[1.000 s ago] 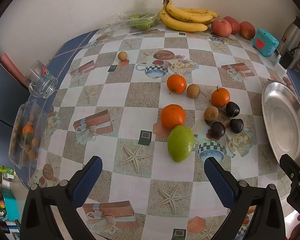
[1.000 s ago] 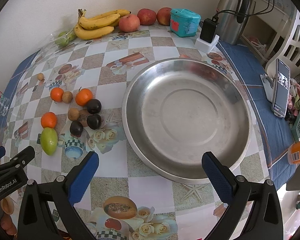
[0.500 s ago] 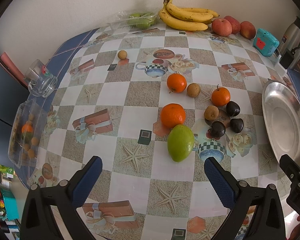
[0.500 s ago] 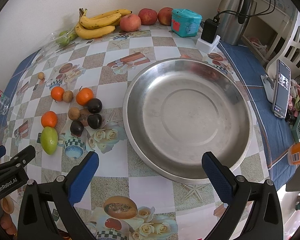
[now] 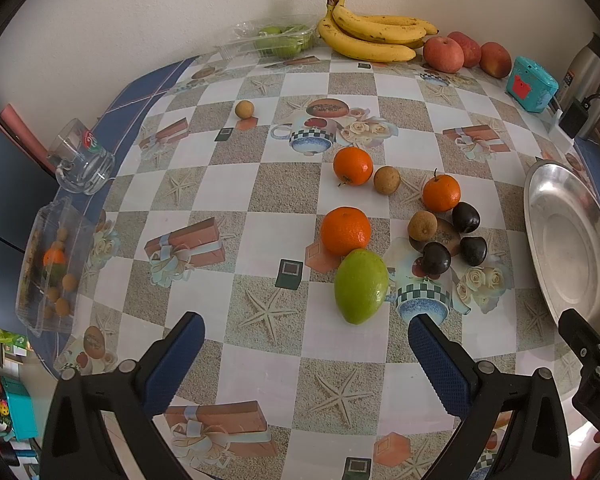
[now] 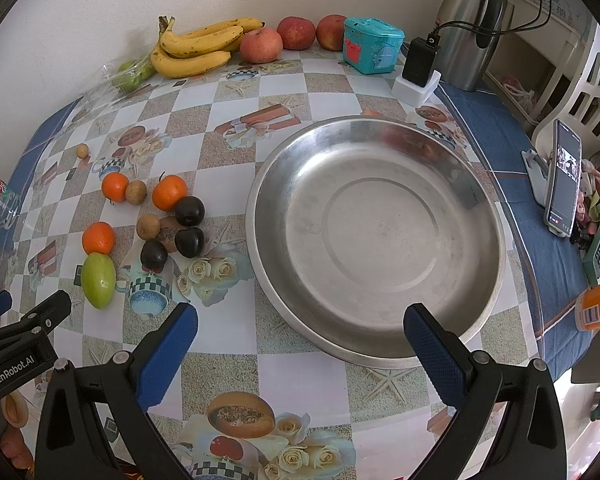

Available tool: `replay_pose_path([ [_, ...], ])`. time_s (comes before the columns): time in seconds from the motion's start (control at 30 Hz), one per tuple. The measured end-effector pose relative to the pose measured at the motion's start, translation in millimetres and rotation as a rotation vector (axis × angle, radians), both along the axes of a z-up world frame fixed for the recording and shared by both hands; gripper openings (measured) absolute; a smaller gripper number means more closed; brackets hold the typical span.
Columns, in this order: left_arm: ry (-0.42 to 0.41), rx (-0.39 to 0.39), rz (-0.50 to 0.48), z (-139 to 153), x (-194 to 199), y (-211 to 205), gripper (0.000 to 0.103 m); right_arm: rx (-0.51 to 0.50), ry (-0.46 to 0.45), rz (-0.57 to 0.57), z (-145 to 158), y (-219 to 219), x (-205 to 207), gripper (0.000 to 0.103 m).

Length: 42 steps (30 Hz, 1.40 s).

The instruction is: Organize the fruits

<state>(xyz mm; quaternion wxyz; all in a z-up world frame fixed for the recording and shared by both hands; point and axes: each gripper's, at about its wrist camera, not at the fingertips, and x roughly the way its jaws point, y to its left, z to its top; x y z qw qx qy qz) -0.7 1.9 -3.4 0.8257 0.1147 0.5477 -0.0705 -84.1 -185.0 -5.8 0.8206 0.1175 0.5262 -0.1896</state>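
Observation:
A green mango (image 5: 361,286) lies on the table just ahead of my open, empty left gripper (image 5: 306,330). Beyond it are three oranges (image 5: 345,231), small brown fruits (image 5: 387,179) and three dark plums (image 5: 436,258). The same cluster shows at the left of the right wrist view, with the mango (image 6: 98,280) nearest. My right gripper (image 6: 300,322) is open and empty, hovering at the near rim of an empty steel basin (image 6: 374,236). Bananas (image 5: 370,36) and red apples (image 5: 444,54) lie by the wall.
A glass mug (image 5: 80,162) and a clear fruit box (image 5: 48,264) sit at the left edge. A turquoise box (image 6: 372,44), charger (image 6: 418,68), kettle (image 6: 474,24) and a phone on a stand (image 6: 562,184) stand to the right. A bag of green fruit (image 5: 278,38) lies by the wall.
Both views shift only slightly; the scene sits marginally lower in frame. No fruit has moved and both grippers stay open.

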Motion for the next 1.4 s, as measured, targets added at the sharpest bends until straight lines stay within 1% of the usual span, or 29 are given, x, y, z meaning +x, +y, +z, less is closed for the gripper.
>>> replay_pose_path([
  [1.1,0.000,-0.010,0.003,-1.8,0.3,0.5,0.103,0.000,-0.002,0.002,1.8,-0.2,0.9,0.103],
  [1.2,-0.013,-0.026,0.016,-4.9,2.8,0.4,0.103,0.020,-0.034,0.014,2.3,1.3,2.2,0.103],
  [1.33,-0.012,-0.054,0.055,-4.1,14.5,2.2,0.103,0.110,-0.100,0.045,8.3,4.9,12.4,0.103],
  [1.4,0.000,-0.076,0.087,-4.4,21.0,5.5,0.103,0.127,-0.129,0.061,13.0,7.0,17.9,0.103],
])
